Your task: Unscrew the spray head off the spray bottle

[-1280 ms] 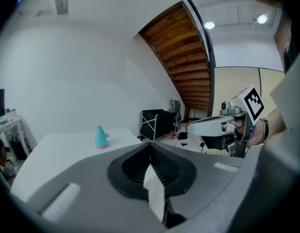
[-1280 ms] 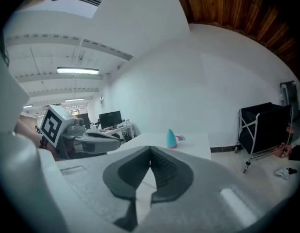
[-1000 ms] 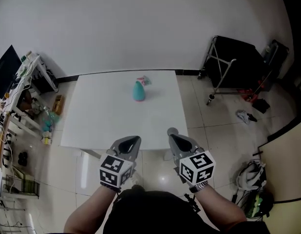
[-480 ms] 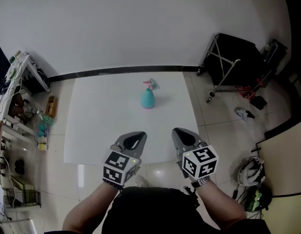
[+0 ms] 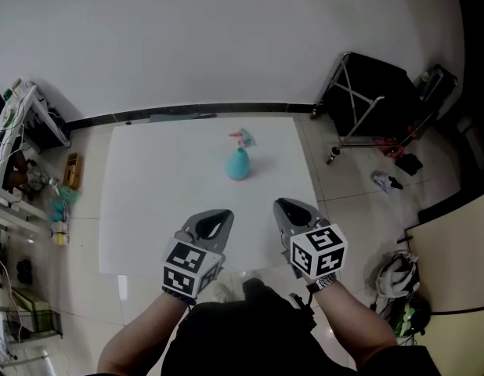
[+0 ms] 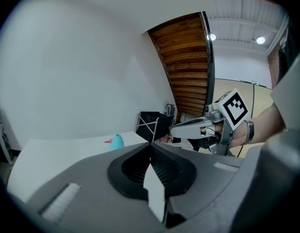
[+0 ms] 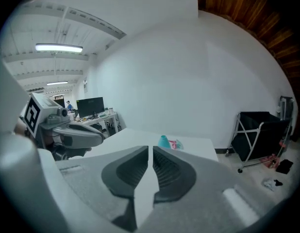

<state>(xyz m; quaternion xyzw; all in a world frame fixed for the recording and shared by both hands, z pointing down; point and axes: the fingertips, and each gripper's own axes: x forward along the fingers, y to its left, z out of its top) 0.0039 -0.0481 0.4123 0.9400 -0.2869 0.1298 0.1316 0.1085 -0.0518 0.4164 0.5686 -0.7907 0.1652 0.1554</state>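
The teal spray bottle (image 5: 239, 164) stood on the white table (image 5: 148, 202), well apart from the closed left gripper (image 5: 217, 214). The right gripper (image 5: 284, 204), empty, had just been opening a crack. A black cart (image 5: 375, 92) stood near the table.

Table (image 5: 164, 178): it was white and square, with a plain top.
Spray bottle (image 5: 239, 164): it was teal and cone-shaped, and stood upright on the far half of the table, a little right of the middle.
Pink piece (image 5: 243, 137): small, pink and pale green, it lay just behind the spray bottle; whether they touched could not be told.
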